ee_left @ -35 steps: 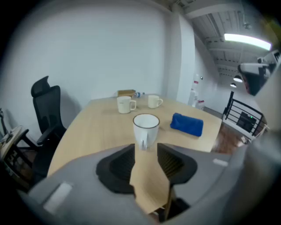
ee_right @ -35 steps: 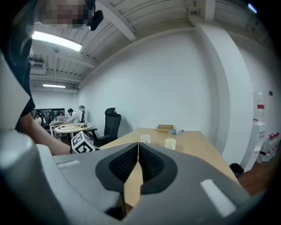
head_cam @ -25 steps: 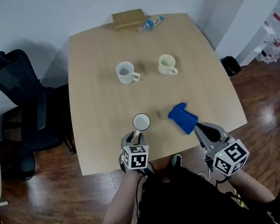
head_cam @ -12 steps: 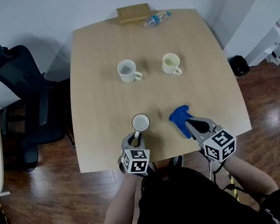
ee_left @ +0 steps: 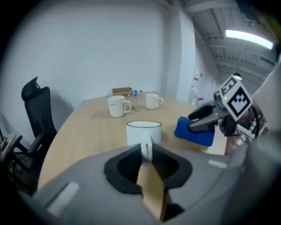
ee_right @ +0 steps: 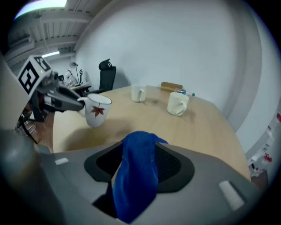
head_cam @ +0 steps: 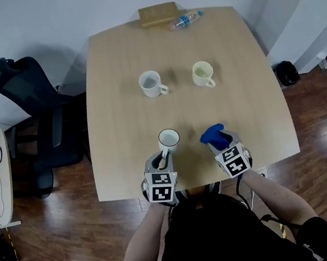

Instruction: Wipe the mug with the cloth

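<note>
A white mug (head_cam: pixel 168 138) with a red leaf print (ee_right: pixel 97 110) is near the table's front edge. My left gripper (head_cam: pixel 165 156) is shut on its handle (ee_left: pixel 145 151). The mug is upright and looks just off the wooden table (head_cam: pixel 123 102), with a shadow under it. To its right a bunched blue cloth (head_cam: pixel 211 134) lies on the table. My right gripper (head_cam: pixel 219 143) is down over the cloth. Its jaws have just been opening and stand wide. The cloth (ee_right: pixel 138 167) rises between them without being pinched.
Two more mugs stand mid-table, a white one (head_cam: pixel 151 83) and a cream one (head_cam: pixel 203 73). A wooden box (head_cam: pixel 158 14) and a lying water bottle (head_cam: pixel 185 20) are at the far edge. A black office chair (head_cam: pixel 33 116) stands left of the table.
My right gripper has dropped and moved in over the blue cloth, which now sits between its jaws. The left gripper has raised the mug slightly.
</note>
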A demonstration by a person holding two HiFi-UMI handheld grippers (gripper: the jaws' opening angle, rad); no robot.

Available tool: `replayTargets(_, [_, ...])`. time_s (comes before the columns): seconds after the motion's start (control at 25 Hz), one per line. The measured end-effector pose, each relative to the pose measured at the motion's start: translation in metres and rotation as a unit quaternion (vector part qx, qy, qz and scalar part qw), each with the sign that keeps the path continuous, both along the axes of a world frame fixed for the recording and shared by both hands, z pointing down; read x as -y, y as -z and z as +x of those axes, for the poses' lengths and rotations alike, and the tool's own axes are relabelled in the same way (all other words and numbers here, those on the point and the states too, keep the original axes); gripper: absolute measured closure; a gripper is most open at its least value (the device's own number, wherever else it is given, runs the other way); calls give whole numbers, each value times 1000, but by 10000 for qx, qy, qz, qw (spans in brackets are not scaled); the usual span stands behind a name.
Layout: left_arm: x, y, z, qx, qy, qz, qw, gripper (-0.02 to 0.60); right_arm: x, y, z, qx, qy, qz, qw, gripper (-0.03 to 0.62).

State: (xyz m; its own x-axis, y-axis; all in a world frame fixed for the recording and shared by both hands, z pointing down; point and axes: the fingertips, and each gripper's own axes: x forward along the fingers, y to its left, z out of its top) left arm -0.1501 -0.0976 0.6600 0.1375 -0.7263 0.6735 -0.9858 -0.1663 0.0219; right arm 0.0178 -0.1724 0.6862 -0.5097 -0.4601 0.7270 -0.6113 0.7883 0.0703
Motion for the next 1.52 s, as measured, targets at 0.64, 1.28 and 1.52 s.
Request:
replayTargets(0.64, [14,119,25,-1094,-81,1178,9870,518,34,88,-2,2191,-385,97,9749,461])
replayTargets(1.28, [35,322,77,-2633,-1201,2961,9102,520,-57,387,-61,3625,1960,2766,8681,459])
replayTargets(1.52, [-10,354,95,-3136,-2502,2971,8665,520,-3,412,-8,5457,1598,984,8167,457])
